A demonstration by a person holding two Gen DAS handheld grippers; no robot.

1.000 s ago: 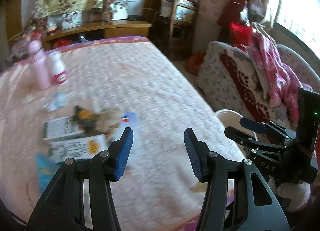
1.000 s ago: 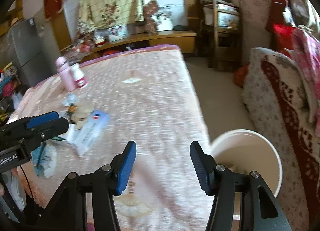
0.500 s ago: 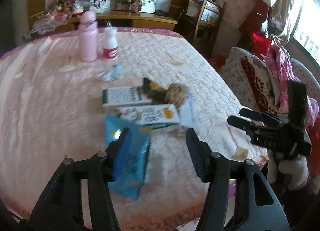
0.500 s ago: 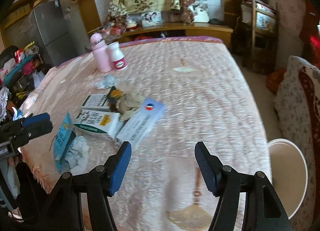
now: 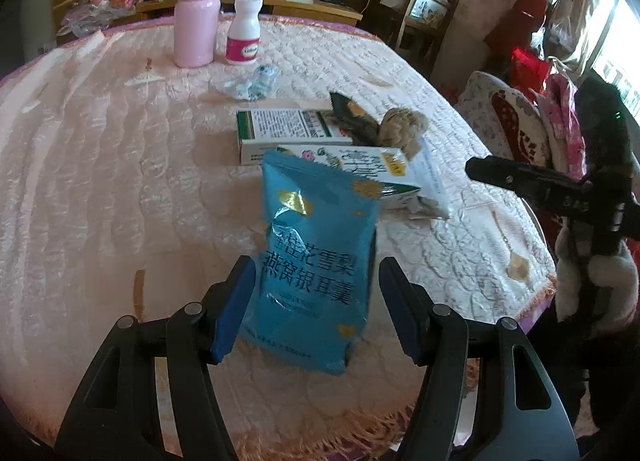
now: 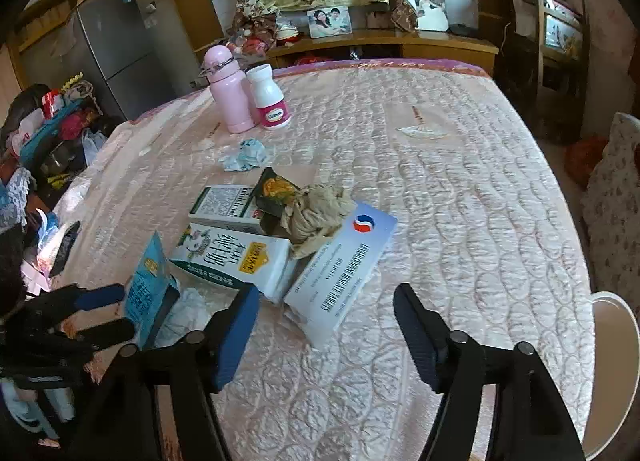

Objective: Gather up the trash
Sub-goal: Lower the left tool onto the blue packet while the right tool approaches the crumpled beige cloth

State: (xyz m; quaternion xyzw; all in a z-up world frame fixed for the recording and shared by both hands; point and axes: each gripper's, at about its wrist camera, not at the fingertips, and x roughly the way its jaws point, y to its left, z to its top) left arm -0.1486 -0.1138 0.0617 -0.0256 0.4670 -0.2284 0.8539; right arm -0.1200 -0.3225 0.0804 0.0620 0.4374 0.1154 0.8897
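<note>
The trash lies in a heap on a table covered with a pink quilted cloth. In the heap are a blue snack bag, a white and green milk carton, a small green and white box, a flat white box with a red and blue dot, a crumpled brown rag and a dark wrapper. A little wad of blue and white paper sits apart, nearer the pink bottle and the white pill jar.

The left gripper points down at the blue snack bag. Its jaws are opening, and the bag sits between them, but the pads do not press on it — there is a gap on each side. The right gripper hangs over the near end of the flat white box. Its jaws are opening too, with nothing held.

A white bucket peeks out past the table edge at the right. It is probably the bin, though only its rim shows.

What could go wrong? The bag is soft and slippery, so a pinch at its thin edge could let it slide out. The flat box lies low on the cloth, so the right pads could catch the cloth and drag it. That pull could tip the pink bottle and the jar — they are not trash.
</note>
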